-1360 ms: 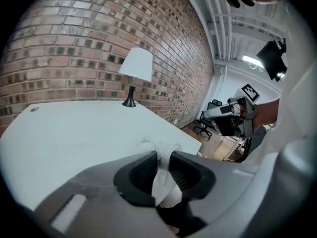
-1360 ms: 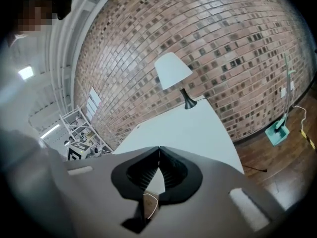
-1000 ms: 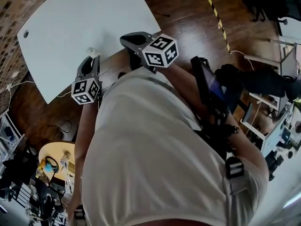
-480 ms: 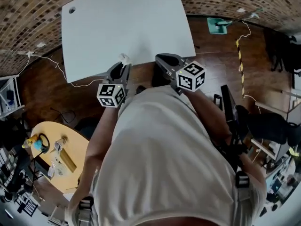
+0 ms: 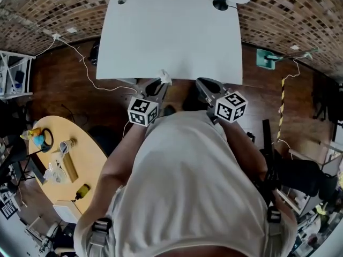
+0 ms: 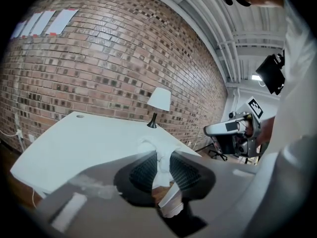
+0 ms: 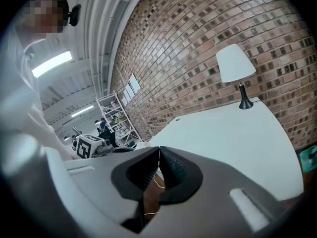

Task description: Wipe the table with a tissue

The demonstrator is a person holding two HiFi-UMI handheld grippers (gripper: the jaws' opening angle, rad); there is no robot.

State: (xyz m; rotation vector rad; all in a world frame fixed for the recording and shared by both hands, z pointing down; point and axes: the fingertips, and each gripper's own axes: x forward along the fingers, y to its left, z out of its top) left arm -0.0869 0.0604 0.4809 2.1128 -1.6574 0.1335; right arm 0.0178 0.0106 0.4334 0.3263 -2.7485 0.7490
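**Tissue clamped in left gripper, both grippers at the table's near edge, wipe not begun**

The left gripper (image 6: 160, 168) has its jaws closed on the tissue (image 6: 154, 146). A white wad is pinched between the ribbed pads, and a tuft sticks out past the tips. That loose tuft is probably left free as the wiping face, so paper rather than the jaws meets the surface.

The right gripper (image 7: 158, 155) is level with it, just to the right. Its jaws are closed together with nothing between them. It has no job yet, and looks to be just carried along, clear of the wiping side.

Both point forward and a bit down at the white table (image 5: 171, 42). The near edge is right ahead of the tips. The tissue tuft is at or just over that edge, and I can't tell whether it touches the top.

The table top ahead of the left gripper is bare, so the wipe path looks free. Far ahead and to the right a lamp (image 5: 218, 3) stands near the back edge. It's the only obstacle, and a full-width pass would have to stop short of it or go round. Far ahead on the left there's a small round hole (image 5: 121, 0) in the top, which is no hindrance.

A brick wall (image 6: 99, 73) stands behind the table. A thin cable (image 5: 80, 63) runs over the wooden floor off to the left of the left gripper. A round yellow side table (image 5: 94, 157) with small items sits behind and to the left, well apart.
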